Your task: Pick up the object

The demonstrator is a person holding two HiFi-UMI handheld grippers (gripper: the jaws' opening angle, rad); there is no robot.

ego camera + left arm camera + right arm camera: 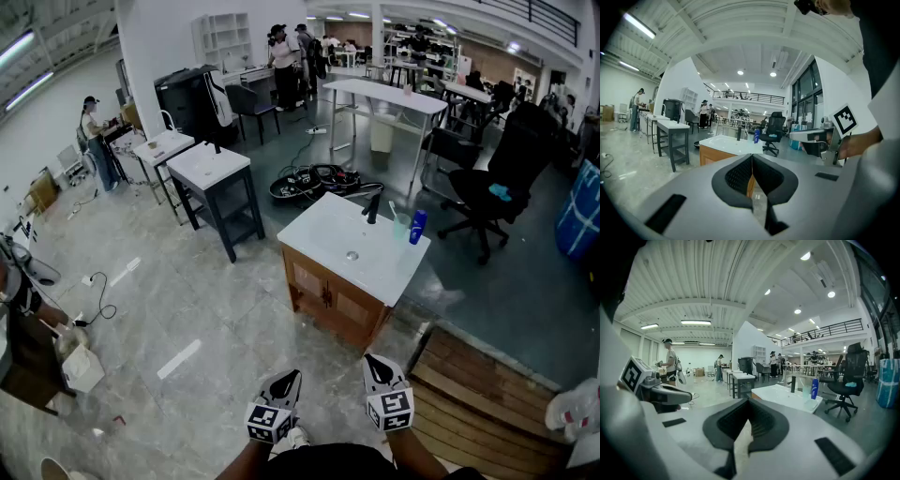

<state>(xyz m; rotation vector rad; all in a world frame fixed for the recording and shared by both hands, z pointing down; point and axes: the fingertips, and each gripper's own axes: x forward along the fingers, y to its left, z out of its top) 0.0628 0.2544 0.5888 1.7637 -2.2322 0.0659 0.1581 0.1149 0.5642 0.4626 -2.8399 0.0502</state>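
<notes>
- Left gripper [292, 376]: held low, close to the person's body, above the floor. Its jaws are fully together, tip to tip, with nothing between them.
- Right gripper [376, 362]: alongside the left one and likewise short of the counter. Its jaws are closed with nothing in them.
- Counter [323, 234]: a white top on a wooden cabinet, standing ahead of both grippers and well apart from them. A drain opening [352, 255] sits near the middle of the top.
- Faucet [373, 208]: black and upright, on the counter's far edge.
- Cup [401, 225]: pale and translucent, between the faucet and the bottle, just beside the bottle.
- Blue bottle [417, 226]: upright by the counter's far edge, close to its right-hand corner. The task names no object; the bottle is the likeliest candidate.
- Handling, as a judgement:
  - The bottle looks like light, rigid plastic with smooth sides, so it may slip under a weak grip.
  - It is tall and narrow — a sideways nudge could tip it.
- Grip point, as a judgement:
  - Take it across the body at about mid-height, approaching from the side away from the cup.
  - The jaws must be opened wider than the bottle first.
- Office chair [492, 187]: black, on the floor beyond the counter's right corner — clear of the approach.
</notes>
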